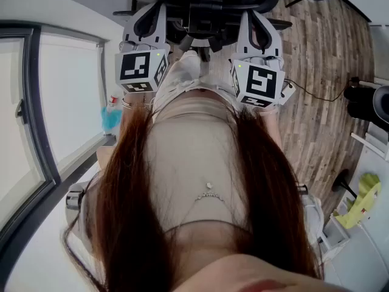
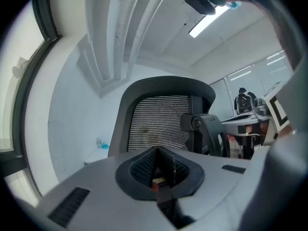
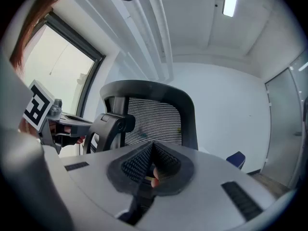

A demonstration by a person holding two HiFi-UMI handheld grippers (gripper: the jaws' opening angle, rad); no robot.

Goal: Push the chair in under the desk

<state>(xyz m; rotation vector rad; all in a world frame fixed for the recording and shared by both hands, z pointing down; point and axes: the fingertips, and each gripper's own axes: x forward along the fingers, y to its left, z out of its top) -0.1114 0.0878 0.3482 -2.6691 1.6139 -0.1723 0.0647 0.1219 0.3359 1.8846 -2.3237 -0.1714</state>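
A black office chair with a mesh back stands right in front of me at the top of the head view. Its backrest fills the middle of the left gripper view and rises just beyond the jaws in the right gripper view, with an armrest to the left. My left gripper and right gripper are held side by side and point at the chair. Both are shut with nothing between the jaws. Whether they touch the chair is hidden. No desk is clearly in view.
A large window runs along the left, with a blue bottle on its sill. Wood flooring lies to the right, with a cable, black equipment and white furniture holding a yellow-green item. A blue seat stands by the far wall.
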